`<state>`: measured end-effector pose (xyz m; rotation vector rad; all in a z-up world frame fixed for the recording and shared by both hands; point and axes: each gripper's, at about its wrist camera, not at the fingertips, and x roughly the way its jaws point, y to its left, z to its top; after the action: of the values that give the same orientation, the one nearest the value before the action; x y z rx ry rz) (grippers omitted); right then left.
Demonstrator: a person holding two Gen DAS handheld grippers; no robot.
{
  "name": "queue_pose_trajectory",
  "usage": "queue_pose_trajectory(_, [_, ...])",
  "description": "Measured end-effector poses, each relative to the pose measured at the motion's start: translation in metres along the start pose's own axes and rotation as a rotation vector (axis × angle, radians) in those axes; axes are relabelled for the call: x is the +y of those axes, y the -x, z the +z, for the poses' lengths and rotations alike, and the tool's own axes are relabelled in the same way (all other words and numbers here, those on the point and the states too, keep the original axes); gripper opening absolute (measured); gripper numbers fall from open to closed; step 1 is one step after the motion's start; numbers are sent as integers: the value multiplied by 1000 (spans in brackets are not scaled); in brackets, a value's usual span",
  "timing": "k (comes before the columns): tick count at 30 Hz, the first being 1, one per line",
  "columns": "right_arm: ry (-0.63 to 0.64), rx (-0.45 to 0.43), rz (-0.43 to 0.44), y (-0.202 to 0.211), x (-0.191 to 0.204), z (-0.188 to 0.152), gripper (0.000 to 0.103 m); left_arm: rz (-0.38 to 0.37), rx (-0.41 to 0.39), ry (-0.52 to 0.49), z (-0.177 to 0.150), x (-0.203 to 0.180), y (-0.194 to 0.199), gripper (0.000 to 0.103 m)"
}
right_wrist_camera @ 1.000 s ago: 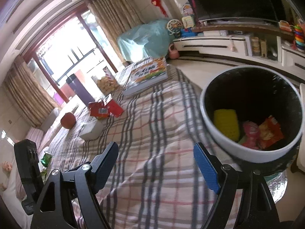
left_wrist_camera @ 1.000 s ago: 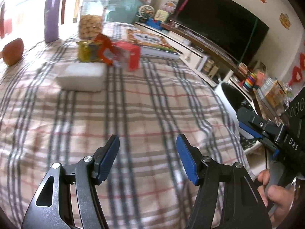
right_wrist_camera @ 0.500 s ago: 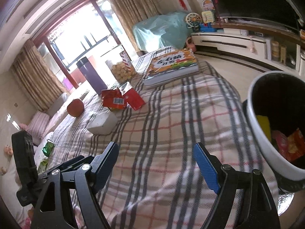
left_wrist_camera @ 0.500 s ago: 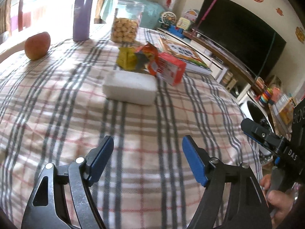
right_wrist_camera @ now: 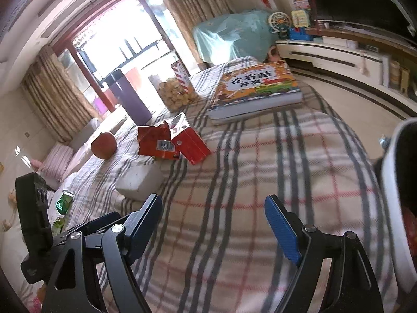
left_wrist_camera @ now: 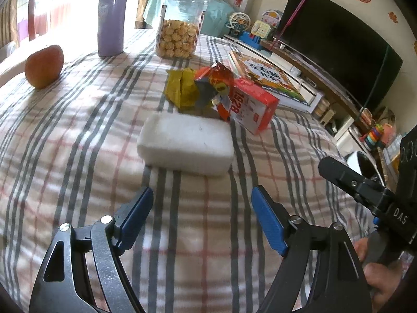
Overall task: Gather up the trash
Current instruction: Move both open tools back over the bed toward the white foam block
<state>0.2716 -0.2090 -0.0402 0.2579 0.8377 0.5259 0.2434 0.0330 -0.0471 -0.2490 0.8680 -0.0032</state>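
While both grippers stand apart and empty, the left gripper [left_wrist_camera: 200,216] having just been opening, we approach the white foam block [left_wrist_camera: 185,144] at twelve o'clock on the desk [left_wrist_camera: 78,156]; next, the right gripper [right_wrist_camera: 213,224] or left must straddle it.

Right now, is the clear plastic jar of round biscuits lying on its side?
No, the clear plastic jar of round biscuits stands upright on the plaid tablecloth, beside the purple bottle.
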Motion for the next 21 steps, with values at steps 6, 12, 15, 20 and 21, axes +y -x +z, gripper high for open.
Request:
queue_pose_trajectory(6, [-6,27,28,-29,0,16,83,62,-7,-20,15,8,-14,80])
queue_pose_trajectory(12, [41,33,39,-51,12,32,83,65,-24,-27,16,28,-8,84])
queue_pose_trajectory(15, [73,38,38,-62,19,39,83,91,-44,-44,9,36,4,87])
queue_pose_trajectory(20, [122,42,30,-75,26,44,82,110,-33,-21,-5,56,18,88])
queue_pose_trajectory(21, [125,46,28,-77,27,44,82,100,-22,-7,-7,59,18,88])
